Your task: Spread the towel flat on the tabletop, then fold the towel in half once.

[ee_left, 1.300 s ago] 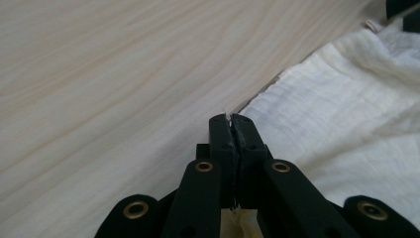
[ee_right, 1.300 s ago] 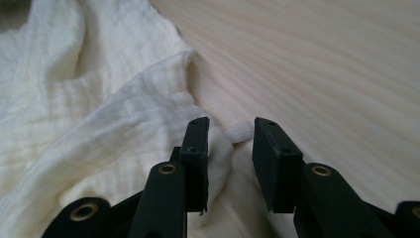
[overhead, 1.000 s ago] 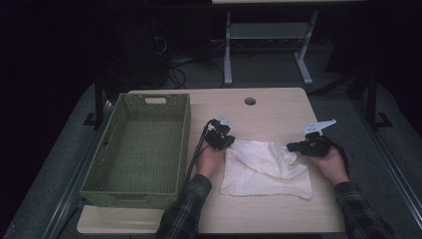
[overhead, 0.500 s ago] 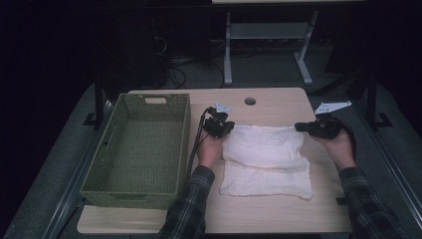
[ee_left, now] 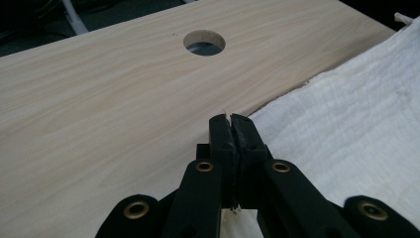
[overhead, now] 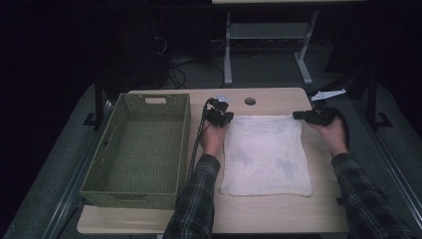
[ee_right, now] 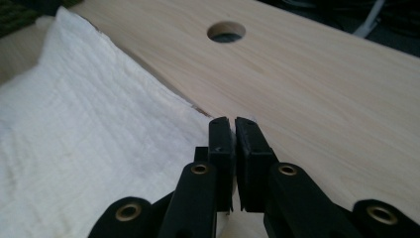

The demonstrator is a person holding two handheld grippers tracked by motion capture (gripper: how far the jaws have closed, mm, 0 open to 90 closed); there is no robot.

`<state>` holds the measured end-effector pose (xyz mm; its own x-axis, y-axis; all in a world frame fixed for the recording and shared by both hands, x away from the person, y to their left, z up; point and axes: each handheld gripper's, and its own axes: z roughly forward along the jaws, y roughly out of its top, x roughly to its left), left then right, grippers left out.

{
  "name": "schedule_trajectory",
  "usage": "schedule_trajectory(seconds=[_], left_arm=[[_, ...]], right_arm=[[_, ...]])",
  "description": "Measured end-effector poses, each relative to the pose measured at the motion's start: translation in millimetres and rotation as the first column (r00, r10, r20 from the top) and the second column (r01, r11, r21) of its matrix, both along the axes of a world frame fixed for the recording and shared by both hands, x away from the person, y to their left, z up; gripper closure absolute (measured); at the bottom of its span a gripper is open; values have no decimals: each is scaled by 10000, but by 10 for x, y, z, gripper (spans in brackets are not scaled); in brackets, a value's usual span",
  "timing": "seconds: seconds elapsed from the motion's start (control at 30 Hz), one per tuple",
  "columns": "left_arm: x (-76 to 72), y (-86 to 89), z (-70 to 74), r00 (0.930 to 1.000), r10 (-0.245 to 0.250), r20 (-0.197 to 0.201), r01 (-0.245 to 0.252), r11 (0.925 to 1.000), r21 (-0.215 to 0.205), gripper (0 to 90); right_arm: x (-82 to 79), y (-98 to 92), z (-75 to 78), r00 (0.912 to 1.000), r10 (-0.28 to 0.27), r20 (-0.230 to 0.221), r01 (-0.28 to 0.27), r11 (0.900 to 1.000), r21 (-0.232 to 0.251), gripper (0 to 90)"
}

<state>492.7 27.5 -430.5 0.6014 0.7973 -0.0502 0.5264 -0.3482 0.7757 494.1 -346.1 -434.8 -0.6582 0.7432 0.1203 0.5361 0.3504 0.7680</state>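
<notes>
White cloth (overhead: pixel 266 154) lies spread flat on the pale wooden surface (overhead: pixel 278 214), to the right of the woven green basket (overhead: pixel 142 149) and just on the near side of the round hole (overhead: pixel 250 101) in the top. In the high view the left claw (overhead: pixel 224 117) sits at the cloth's far left corner and the right claw (overhead: pixel 298 115) at its far right corner, with the far edge stretched straight between them. The left gripper view shows that claw's two black jaws pressed together on a thin bit of white fabric, the cloth running off to one side of it. The right gripper view shows the other claw's jaws nearly together, pinching the cloth's corner, with only a sliver of light between them. Both forearms wear plaid sleeves (overhead: pixel 191 199).
</notes>
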Motion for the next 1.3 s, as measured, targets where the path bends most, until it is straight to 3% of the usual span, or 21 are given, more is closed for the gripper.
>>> schedule_trajectory(seconds=[0.07,0.3,0.43,0.8,1.07,1.1,1.2,1.3], left_arm=[[32,-18,-21,10000,60,-24,-60,10000,51,839],[29,18,0,9997,228,11,-228,9996,186,648],[25,47,-26,9995,293,-112,-290,9991,319,613],[63,165,-198,9953,464,-851,-418,9977,541,565],[84,192,-322,9929,592,-1031,-543,9973,492,571],[86,191,-331,9929,515,-1072,-448,9969,640,574],[83,161,-368,9930,450,-1091,-362,9960,813,611],[84,161,-380,9933,430,-1073,-341,9959,833,713]], right_arm=[[35,7,-54,9996,-221,-160,219,9997,-111,757],[27,-121,-44,9988,-443,-222,447,9988,178,654],[18,-141,-58,9988,-426,-236,433,9986,308,635],[94,-50,-189,9976,-514,-454,512,9987,-68,606],[125,-8,-297,9966,-495,-652,483,9986,-192,628],[127,0,-310,9965,-478,-688,464,9987,-211,634],[128,31,-348,9955,-414,-847,383,9986,-374,676],[130,57,-384,9947,-430,-938,372,9973,-627,742]])
